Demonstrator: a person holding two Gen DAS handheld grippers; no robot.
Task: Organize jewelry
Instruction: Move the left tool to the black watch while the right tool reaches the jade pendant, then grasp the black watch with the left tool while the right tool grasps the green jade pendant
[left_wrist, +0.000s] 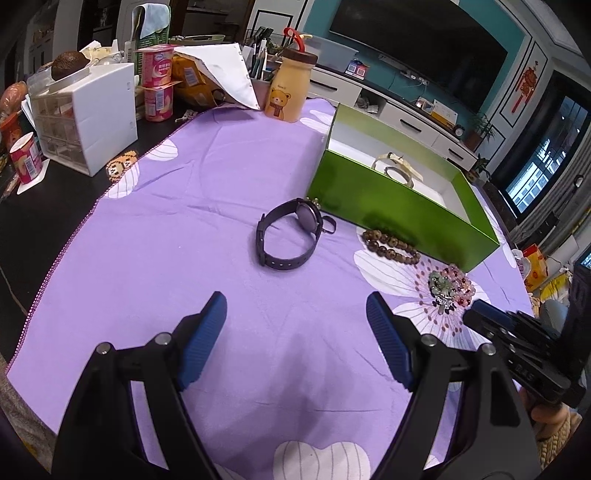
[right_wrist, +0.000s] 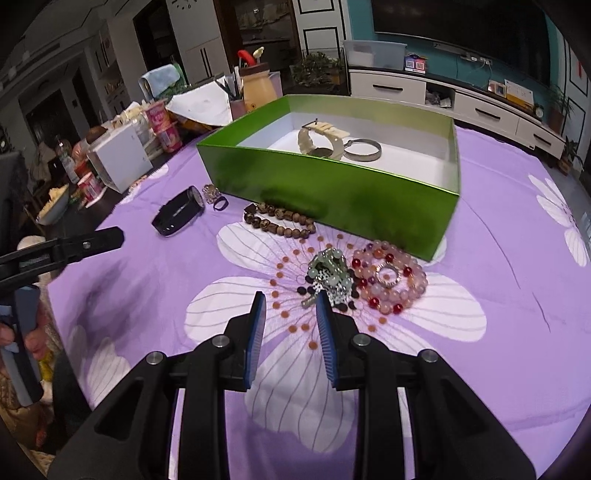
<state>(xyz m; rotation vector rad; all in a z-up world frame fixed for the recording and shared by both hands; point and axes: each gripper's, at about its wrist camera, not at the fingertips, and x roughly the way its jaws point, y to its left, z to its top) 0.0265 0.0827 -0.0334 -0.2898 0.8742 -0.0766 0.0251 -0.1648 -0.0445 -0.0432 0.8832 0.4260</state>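
Observation:
A green box (left_wrist: 391, 206) (right_wrist: 332, 192) stands open on the purple cloth and holds a cream watch (right_wrist: 319, 138) and a metal bangle (right_wrist: 362, 150). A dark watch (left_wrist: 286, 232) (right_wrist: 179, 216) lies ahead of my left gripper (left_wrist: 295, 314), which is open and empty. Brown wooden beads (left_wrist: 391, 245) (right_wrist: 280, 219) lie by the box front. A green-bead piece (right_wrist: 328, 277) (left_wrist: 441, 286) and a pink bead bracelet (right_wrist: 391, 277) with a ring lie just beyond my right gripper (right_wrist: 291, 306), partly open and empty.
White drawer unit (left_wrist: 85, 118), yogurt cups (left_wrist: 159, 85), a bear bottle (left_wrist: 286, 92) and papers crowd the table's far left. A small ring and ornament (right_wrist: 214, 195) lie beside the dark watch. The right gripper shows at the left view's right edge (left_wrist: 517, 332).

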